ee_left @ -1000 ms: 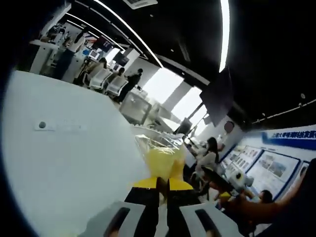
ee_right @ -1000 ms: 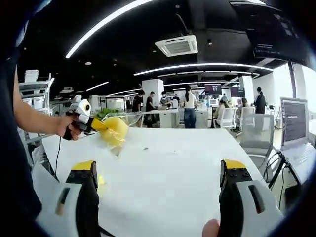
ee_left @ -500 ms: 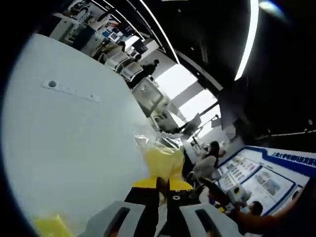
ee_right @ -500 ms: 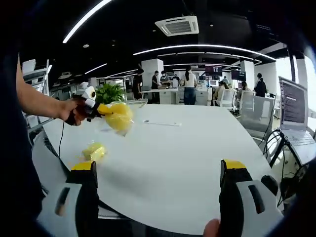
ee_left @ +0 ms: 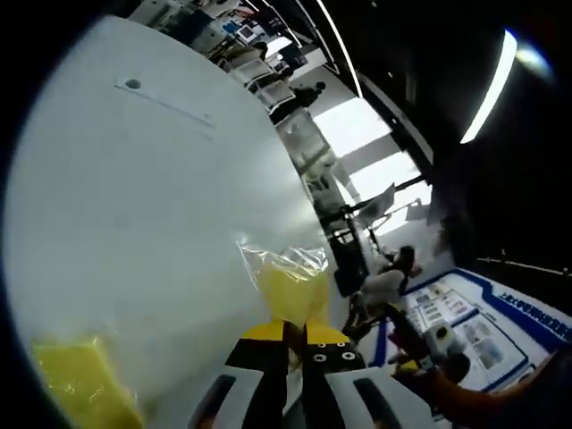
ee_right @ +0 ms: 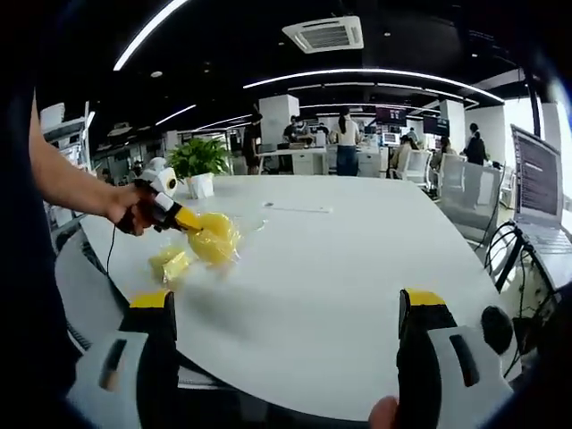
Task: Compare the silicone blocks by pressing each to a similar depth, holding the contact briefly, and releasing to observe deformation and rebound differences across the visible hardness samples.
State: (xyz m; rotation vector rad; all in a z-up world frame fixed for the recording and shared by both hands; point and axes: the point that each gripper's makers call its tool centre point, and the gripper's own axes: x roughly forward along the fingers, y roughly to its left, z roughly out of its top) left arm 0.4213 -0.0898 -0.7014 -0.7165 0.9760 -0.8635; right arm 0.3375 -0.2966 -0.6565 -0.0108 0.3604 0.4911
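The left gripper (ee_left: 295, 332) pinches a clear plastic bag holding a yellow silicone block (ee_left: 288, 288) (contents blurred). The right gripper (ee_right: 286, 326) has its jaws spread wide. A second yellow bagged block (ee_right: 170, 263) lies on the round white table (ee_right: 340, 259).

In the right gripper view the desk (ee_right: 340, 268) spans the middle of the frame. The left tool (ee_right: 191, 223) enters from the left edge with a bagged silicone block (ee_right: 215, 239) between its jaws, above the desk. A 2nd bagged block (ee_right: 169, 264) lies on the desk just lower left of it. A potted plant (ee_right: 196, 164) sits behind them, at the desk's far left. The right tool (ee_right: 290, 322) rises from the bottom edge, jaws wide apart.

In the left gripper view the held block (ee_left: 288, 284) is at centre and the other block (ee_left: 80, 380) at lower left.
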